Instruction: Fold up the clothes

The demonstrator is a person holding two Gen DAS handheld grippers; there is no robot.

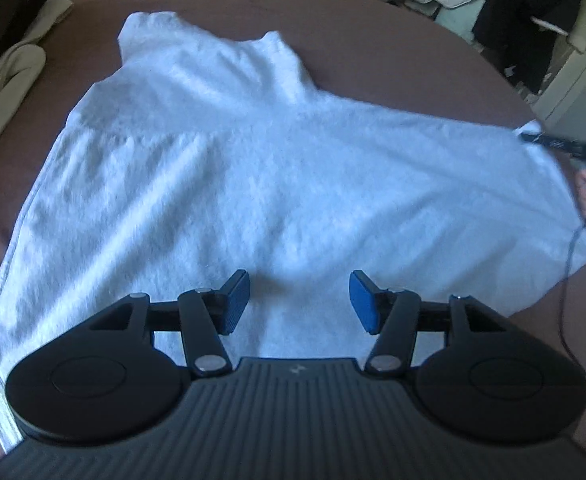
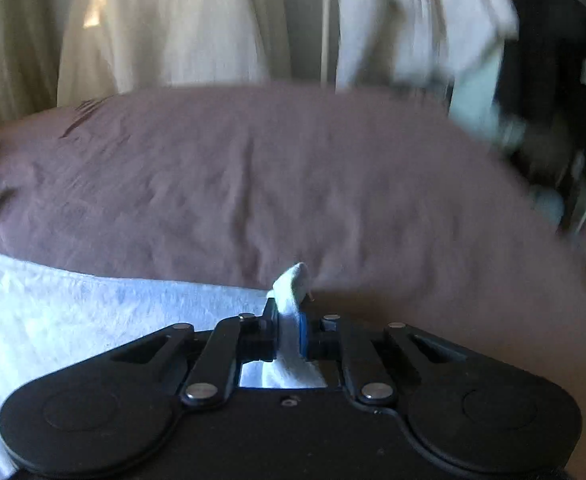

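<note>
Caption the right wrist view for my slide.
Right tool shut on a corner of the white shirt over the brown bed.

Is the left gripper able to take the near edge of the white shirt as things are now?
Probably yes. The left gripper is open right above the white shirt, with nothing between its pads and the cloth. The right gripper pinches a far corner, away from this spot.

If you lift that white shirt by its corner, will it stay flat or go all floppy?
Probably floppy: the shirt lies wrinkled on the brown sheet, and its corner bunches up where the right gripper pinches it. It likely weighs little, since one small pinch tugs that edge. It may drag rather than slide freely, being soft cloth on cloth.
</note>
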